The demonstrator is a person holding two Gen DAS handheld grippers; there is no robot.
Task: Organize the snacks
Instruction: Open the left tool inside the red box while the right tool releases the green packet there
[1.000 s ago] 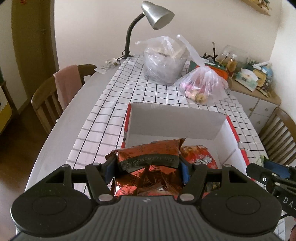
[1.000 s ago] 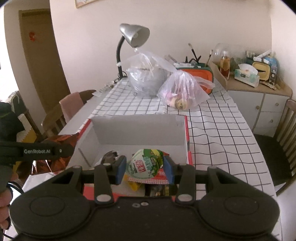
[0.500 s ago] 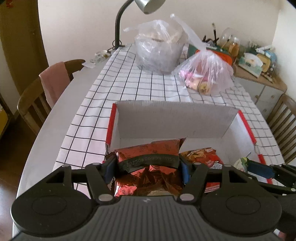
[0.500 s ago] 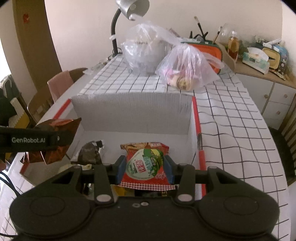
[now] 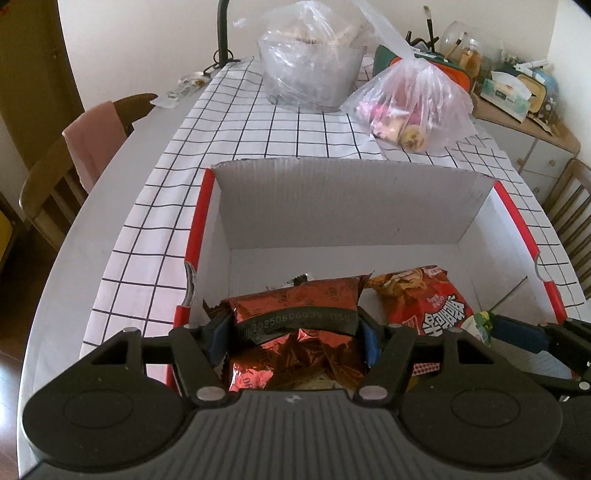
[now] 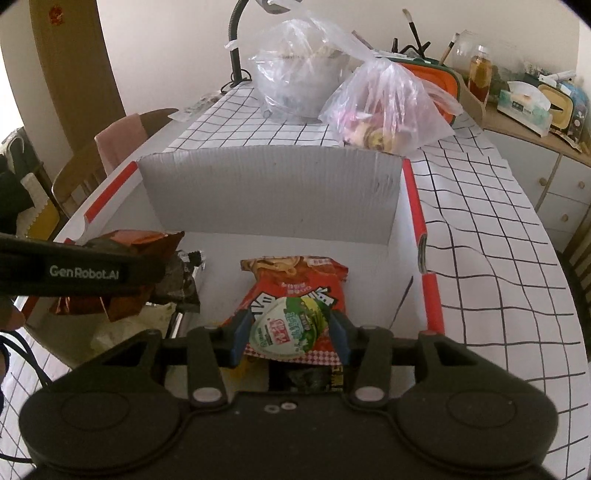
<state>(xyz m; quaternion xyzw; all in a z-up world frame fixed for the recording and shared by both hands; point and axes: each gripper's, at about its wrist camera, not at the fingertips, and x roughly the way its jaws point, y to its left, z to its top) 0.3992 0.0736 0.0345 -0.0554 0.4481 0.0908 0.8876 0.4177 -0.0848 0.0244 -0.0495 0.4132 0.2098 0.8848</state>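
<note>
A white cardboard box (image 5: 332, 206) with red edges stands on the checked tablecloth. My left gripper (image 5: 293, 332) is shut on a dark red foil snack bag (image 5: 295, 295), held low over the box's near left corner. A red chip bag (image 5: 424, 295) lies on the box floor. In the right wrist view my right gripper (image 6: 290, 332) has a green-lidded cup snack (image 6: 290, 325) between its pads, just over that red chip bag (image 6: 295, 280). Its jaws are opening, though the pads still touch the cup. The left gripper (image 6: 85, 271) shows at the left there with the foil bag (image 6: 147, 240).
Two clear plastic bags (image 5: 410, 107) (image 5: 310, 66) of food sit behind the box (image 6: 269, 192), by a lamp stem (image 5: 223, 33). A dark wrapper (image 6: 181, 280) lies inside the box. Wooden chairs (image 5: 55, 173) flank the table; a cluttered sideboard (image 6: 535, 107) stands at the right.
Both grippers have sunk and moved forward, bringing the foil bag and the cup down into the box. The cup now hangs right over the red chip bag.
</note>
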